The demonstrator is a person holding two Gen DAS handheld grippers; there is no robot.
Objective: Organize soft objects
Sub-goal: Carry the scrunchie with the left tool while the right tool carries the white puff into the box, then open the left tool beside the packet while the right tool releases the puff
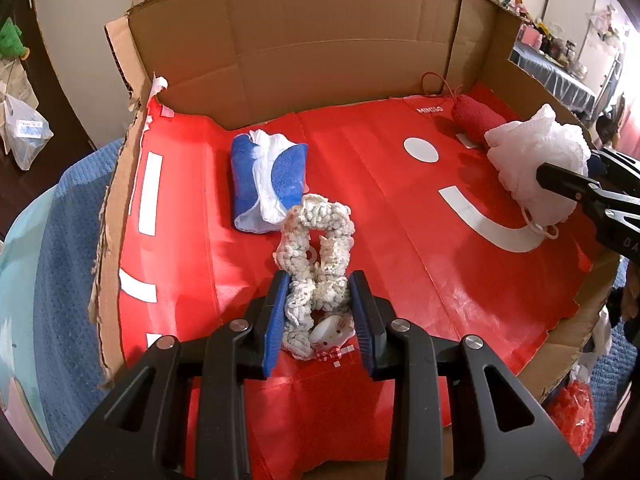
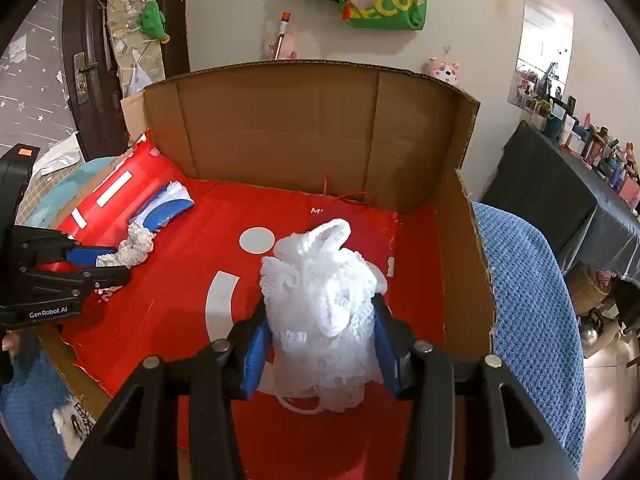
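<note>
Cardboard box (image 2: pixel 280 120) (red-lined floor (image 1: pixel 360 208)) sits on blue blanket (image 2: pixel 528 300).

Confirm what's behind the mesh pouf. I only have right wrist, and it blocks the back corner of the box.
Observer: From left wrist, a red fuzzy roll lies at the back wall, just behind the white mesh bath pouf held by the right gripper.
Operator: What exactly is the left gripper on? I see a white clump.
Observer: A cream knitted loop, pinched between the blue pads of the left gripper. A small white cat-face charm sits at its near end.
Operator: The blue-white thing on the left?
Observer: A folded blue and white mesh cloth, lying flat on the red liner, just beyond the loop.
</note>
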